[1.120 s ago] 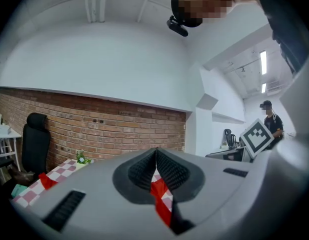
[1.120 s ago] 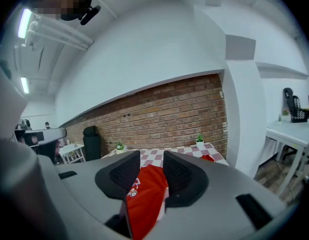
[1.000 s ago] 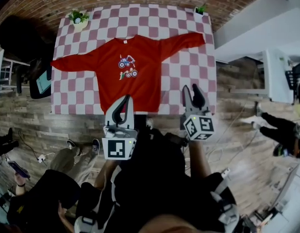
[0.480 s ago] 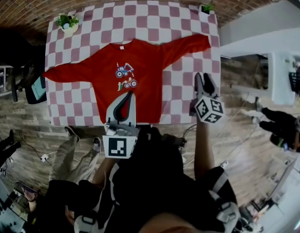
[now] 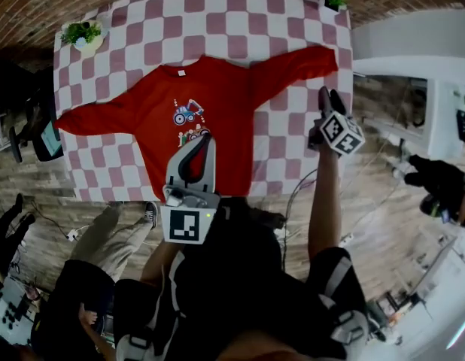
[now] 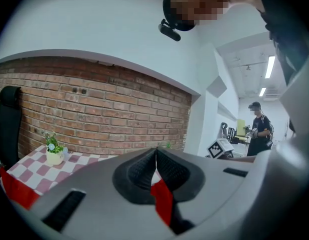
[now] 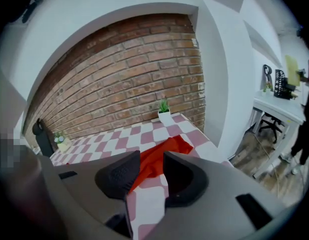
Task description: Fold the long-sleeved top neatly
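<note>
Long-sleeved top [image 5: 210, 119] spread flat on the counter [image 5: 240, 21], sleeves reaching left and right, potted plant [image 5: 82, 34] at the far left corner, smaller plant [image 5: 335, 1] at the far right corner, brick wall [image 5: 22, 6] behind, left gripper [image 5: 206, 136] over the top's near half, right gripper [image 5: 328, 92] near the right cuff, at the counter's right edge.

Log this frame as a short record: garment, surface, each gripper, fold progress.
garment: red long-sleeved top, spread flat, print up, both sleeves out
surface: checked table; a potted plant at one far corner, another at the other
left gripper: jaws together, over the hem, nothing seen gripped
right gripper: jaws apart, empty, near the sleeve cuff at the table's right edge
fold progress: not started
</note>
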The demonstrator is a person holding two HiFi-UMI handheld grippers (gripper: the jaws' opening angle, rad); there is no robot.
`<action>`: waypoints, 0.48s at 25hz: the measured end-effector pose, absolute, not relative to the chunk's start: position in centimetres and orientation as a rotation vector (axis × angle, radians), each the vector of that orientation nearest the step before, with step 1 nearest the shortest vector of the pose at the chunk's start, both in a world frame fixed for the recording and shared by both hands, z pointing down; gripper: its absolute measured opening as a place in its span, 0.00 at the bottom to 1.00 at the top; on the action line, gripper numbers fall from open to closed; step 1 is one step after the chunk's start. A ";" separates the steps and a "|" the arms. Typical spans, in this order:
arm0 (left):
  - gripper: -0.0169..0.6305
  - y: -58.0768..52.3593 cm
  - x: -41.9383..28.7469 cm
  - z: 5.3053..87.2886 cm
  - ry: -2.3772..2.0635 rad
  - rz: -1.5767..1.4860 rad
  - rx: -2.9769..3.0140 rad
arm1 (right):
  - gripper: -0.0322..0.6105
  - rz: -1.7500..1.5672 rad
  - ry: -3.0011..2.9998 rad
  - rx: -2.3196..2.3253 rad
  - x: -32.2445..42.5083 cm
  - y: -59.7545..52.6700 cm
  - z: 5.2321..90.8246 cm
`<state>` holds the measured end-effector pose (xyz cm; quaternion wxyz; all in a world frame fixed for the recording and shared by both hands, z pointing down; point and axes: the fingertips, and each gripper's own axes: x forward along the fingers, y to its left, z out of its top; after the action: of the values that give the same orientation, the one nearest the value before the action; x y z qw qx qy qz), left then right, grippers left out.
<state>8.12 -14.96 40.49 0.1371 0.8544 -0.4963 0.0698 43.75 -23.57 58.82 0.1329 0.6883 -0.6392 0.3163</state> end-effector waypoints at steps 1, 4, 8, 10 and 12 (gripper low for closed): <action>0.04 -15.4 8.3 41.0 -1.433 0.208 2.468 | 0.26 0.940 -1.834 2.007 44.7 -24.4 59.8; 0.04 -16.3 8.5 42.7 -1.411 0.239 2.451 | 0.26 1.021 -1.776 2.025 47.0 -26.3 62.8; 0.04 -17.0 8.8 44.7 -1.382 0.271 2.430 | 0.26 1.083 -1.708 2.035 49.7 -28.2 65.6; 0.04 -17.5 8.9 45.3 -1.378 0.268 2.422 | 0.26 1.120 -1.694 2.043 50.9 -29.3 66.7; 0.04 -18.1 8.9 45.7 -1.377 0.264 2.418 | 0.27 1.154 -1.687 2.033 51.7 -30.5 67.6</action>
<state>8.92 -18.07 45.75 0.1724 0.8521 -0.4854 0.0929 51.66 -30.51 67.60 0.1288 0.6994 -0.5803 0.3970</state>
